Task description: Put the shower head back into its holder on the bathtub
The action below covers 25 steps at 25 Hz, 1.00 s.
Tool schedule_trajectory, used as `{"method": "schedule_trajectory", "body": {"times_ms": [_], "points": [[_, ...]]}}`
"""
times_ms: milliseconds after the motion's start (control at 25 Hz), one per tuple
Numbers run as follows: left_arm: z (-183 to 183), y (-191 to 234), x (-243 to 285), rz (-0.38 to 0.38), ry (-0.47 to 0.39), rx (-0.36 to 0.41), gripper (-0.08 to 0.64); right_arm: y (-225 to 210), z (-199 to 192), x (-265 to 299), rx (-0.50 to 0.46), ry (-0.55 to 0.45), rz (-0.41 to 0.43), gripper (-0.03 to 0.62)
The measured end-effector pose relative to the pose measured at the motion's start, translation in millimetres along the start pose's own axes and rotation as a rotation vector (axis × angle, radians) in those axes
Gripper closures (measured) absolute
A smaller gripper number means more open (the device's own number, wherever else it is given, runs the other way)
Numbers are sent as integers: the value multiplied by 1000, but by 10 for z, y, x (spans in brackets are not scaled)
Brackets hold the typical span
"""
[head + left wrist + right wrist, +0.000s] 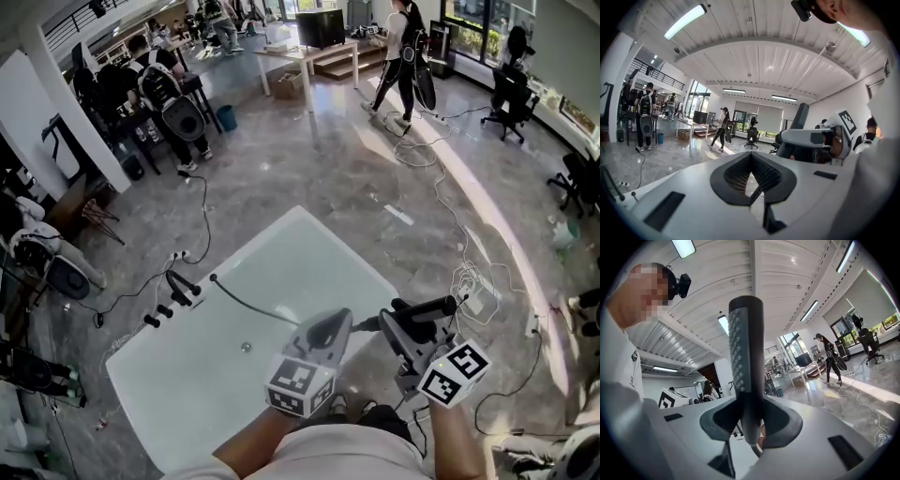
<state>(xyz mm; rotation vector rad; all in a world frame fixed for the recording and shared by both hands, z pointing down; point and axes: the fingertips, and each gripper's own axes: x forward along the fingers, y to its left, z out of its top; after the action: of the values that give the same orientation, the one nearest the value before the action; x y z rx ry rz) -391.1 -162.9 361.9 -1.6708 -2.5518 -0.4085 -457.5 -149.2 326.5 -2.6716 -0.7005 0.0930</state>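
The black shower head (429,307) lies roughly level over the near right corner of the white bathtub (309,246), with my right gripper (405,325) shut on its handle. In the right gripper view the handle (744,357) stands up between the closed jaws of the right gripper (749,430). Its thin hose (248,302) runs from the tub's left rim to my left gripper (330,328). That left gripper (751,161) is shut on the ribbed hose (756,193). Black tap fittings (175,292) stand on the left rim. I cannot tell which of them is the holder.
Cables and a power strip (473,291) lie on the grey floor to the right of the tub, and more cables (202,211) at its left. Beyond stand several people at desks (159,89), a walking person (401,56) and office chairs (511,98).
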Motion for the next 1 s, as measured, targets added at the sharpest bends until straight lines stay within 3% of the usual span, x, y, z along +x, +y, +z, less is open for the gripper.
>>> {"method": "schedule_trajectory", "body": {"times_ms": [240, 480, 1000], "points": [[9, -65, 377, -36, 17, 8, 555, -373, 127, -60, 14, -28, -34, 457], [-13, -134, 912, -22, 30, 16, 555, -912, 202, -86, 34, -31, -24, 457], [356, -321, 2527, 139, 34, -7, 555, -2500, 968, -18, 66, 11, 116, 457]]}}
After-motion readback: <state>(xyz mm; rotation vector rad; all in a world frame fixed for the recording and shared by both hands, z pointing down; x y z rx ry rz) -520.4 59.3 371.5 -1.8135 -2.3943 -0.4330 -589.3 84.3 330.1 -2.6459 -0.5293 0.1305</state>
